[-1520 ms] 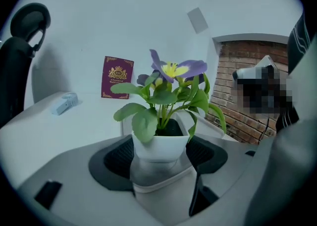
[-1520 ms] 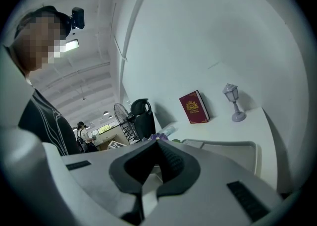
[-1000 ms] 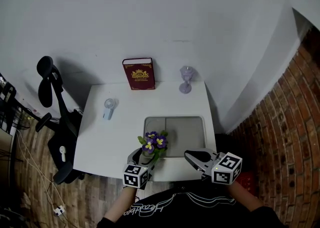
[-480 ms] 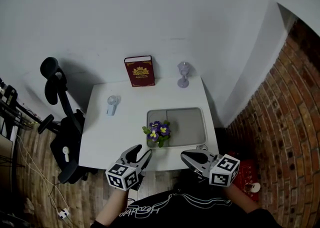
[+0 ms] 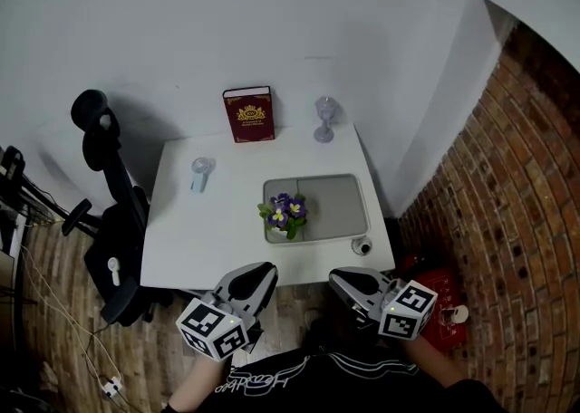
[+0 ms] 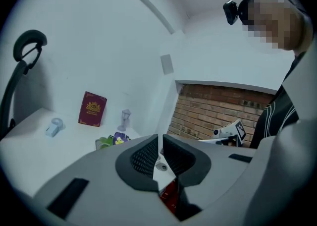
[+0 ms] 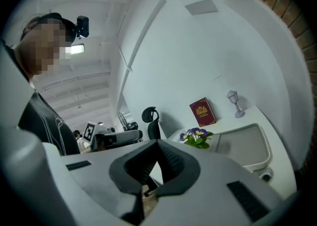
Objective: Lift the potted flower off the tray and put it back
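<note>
Potted flower: upright in the near left corner of the tray, on the counter.
Left gripper: fingers closing, nearly together, nothing between them.
Right gripper: fingers together, empty.

Two claws: left claw, closing on nothing, and right claw. One bench, one tray, one potted flower, one red book, one pale goblet-shaped ornament, one small handheld fan, one black office chair, one small round object by the tray.
</note>
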A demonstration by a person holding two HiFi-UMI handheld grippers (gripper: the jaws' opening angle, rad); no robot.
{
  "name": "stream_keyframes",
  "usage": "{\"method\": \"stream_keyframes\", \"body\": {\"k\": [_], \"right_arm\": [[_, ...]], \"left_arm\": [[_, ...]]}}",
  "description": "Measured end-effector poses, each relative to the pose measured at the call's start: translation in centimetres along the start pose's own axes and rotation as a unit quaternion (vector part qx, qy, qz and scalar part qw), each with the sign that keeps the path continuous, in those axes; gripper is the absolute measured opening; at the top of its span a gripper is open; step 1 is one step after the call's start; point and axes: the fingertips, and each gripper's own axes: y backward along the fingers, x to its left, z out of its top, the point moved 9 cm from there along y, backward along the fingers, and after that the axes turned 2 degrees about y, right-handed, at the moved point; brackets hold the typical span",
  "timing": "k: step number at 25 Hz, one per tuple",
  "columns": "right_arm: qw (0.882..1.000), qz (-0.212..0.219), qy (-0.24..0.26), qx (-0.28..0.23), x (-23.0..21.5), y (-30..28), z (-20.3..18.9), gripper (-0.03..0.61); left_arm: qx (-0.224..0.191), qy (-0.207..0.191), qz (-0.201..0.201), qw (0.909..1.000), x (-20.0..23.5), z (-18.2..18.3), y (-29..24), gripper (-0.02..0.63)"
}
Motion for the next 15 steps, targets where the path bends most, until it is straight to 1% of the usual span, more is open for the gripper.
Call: {"method": "stream_keyframes", "body": {"k": [2, 4, 7, 11, 15], "right_arm": [[1.000, -0.022, -0.004, -0.008, 0.4, 0.8, -0.3, 0.000], [0.999, -0.034, -0.007, -0.011, 1.0, 1.6, -0.8, 0.000], [0.999, -0.038, -0.008, -0.011, 2.1, 2.2, -1.5, 0.000], [0.999, -0.041, -0.007, -0.012, 4.0, 2.2, -2.0, 0.000], [0.999, -0.038, -0.006, -0.013, 5.0, 2.6, -2.6, -0.001]], "left_arm": [[-0.002, -0.008, -0.006, 1.0000, -1.0, -0.1, 0.6, 0.050], [-0.001, -0.011, -0.012, 0.9999, -1.7, -0.4, 1.2, 0.046], [-0.001, -0.008, -0.020, 0.9998, -2.5, -1.0, 2.2, 0.046], [-0.004, -0.016, -0.021, 0.9996, -3.4, -1.2, 3.5, 0.046], [-0.008, -0.020, 0.000, 0.9998, -3.7, -1.6, 4.6, 0.046]]}}
